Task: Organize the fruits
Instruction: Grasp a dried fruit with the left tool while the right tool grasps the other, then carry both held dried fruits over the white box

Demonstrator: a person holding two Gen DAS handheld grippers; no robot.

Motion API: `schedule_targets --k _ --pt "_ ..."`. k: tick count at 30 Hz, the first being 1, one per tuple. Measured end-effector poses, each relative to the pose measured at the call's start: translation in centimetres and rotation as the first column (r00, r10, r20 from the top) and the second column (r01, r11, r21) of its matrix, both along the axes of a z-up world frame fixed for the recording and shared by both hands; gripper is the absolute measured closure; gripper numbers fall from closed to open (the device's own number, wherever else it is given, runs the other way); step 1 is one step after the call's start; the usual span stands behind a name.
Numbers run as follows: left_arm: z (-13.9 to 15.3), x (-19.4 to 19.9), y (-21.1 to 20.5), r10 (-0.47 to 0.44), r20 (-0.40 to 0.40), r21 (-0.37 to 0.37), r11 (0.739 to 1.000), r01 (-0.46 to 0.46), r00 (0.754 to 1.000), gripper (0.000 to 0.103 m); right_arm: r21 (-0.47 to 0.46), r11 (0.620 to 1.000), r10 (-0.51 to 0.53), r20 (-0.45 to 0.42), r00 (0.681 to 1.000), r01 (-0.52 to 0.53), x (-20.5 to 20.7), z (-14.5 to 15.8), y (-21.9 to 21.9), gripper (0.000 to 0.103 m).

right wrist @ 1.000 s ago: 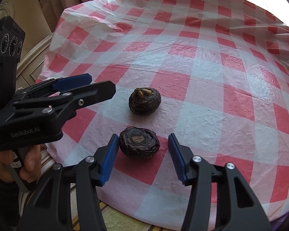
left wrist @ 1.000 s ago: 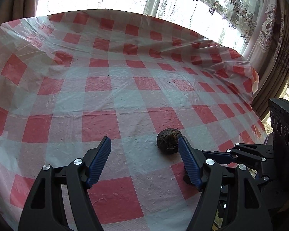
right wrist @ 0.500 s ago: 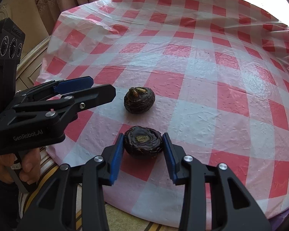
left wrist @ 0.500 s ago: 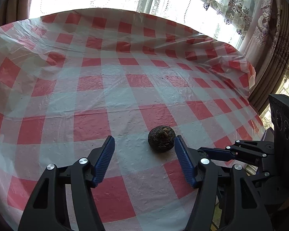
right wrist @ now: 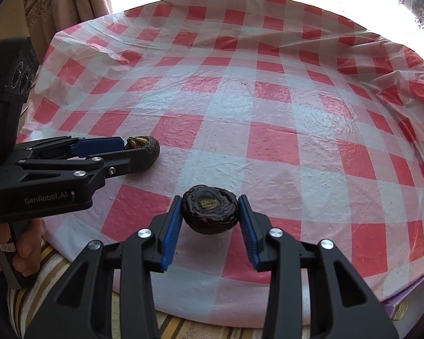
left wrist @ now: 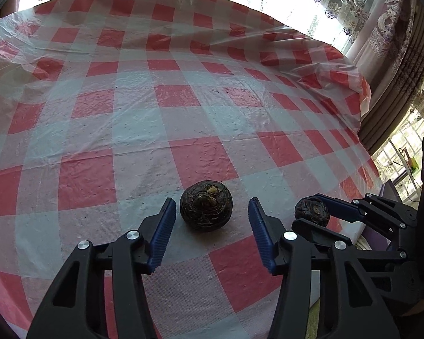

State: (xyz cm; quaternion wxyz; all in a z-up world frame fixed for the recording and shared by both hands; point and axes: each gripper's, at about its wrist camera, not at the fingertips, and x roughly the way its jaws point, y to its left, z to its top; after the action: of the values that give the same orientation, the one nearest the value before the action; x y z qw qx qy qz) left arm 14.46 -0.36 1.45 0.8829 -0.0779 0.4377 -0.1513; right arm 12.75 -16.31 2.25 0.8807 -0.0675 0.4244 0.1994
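Note:
Two dark brown, wrinkled round fruits lie close together near the front edge of a red-and-white checked tablecloth (left wrist: 183, 141). One fruit (left wrist: 206, 206) rests on the cloth between the blue pads of my left gripper (left wrist: 211, 202). Its jaws are closing, with a small gap still showing on each side. In the right wrist view that same fruit (right wrist: 152, 149) peeks out past the left gripper (right wrist: 138, 148). My right gripper (right wrist: 210, 200) is shut on the other fruit (right wrist: 210, 212), pads pressing on both sides. The left wrist view shows this fruit (left wrist: 311, 211) in the right gripper (left wrist: 315, 216).
The round table's front edge (right wrist: 212, 316) runs just below the right gripper, with striped fabric (right wrist: 48, 268) beneath it. A person's hand (right wrist: 22, 248) holds the left gripper's handle. Curtains (left wrist: 395, 42) and bright windows stand behind the table.
The left gripper has moved forward until the fruit sits between its fingers, and its jaws have narrowed. The right gripper has closed onto the other fruit and shifted with it.

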Motion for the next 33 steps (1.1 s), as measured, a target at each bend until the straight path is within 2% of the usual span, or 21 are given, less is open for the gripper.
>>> schedule_targets --k 3,7,15,27,33 --pt "-0.2 0.3 -1.0 -0.005 0.000 0.049 0.999 0.005 1.000 0.054 -0.019 1.000 -0.020 0.016 1.000 0.021 0.0 -0.1 -0.4 0.063" --pt "-0.3 0.6 -2.2 -0.004 0.009 0.154 0.988 0.002 1.000 0.064 -0.030 0.999 -0.035 0.020 0.999 0.036 0.1 -0.2 -0.8 0.063" --pt "0.3 0.3 -3.2 0.007 0.040 0.231 0.973 -0.016 0.999 0.065 -0.023 0.999 -0.038 0.025 0.999 0.039 -0.1 -0.2 -1.1 0.063" --pt "2.1 -2.6 -3.7 0.009 0.064 0.221 0.975 -0.023 0.998 0.065 -0.025 0.996 -0.081 0.032 0.996 0.082 -0.5 0.1 -2.8 0.063" --pt "2.8 -3.3 -4.5 -0.010 0.067 0.240 0.971 -0.007 0.998 0.065 -0.025 0.995 -0.096 0.035 0.995 0.097 -0.8 0.3 -3.7 0.063"
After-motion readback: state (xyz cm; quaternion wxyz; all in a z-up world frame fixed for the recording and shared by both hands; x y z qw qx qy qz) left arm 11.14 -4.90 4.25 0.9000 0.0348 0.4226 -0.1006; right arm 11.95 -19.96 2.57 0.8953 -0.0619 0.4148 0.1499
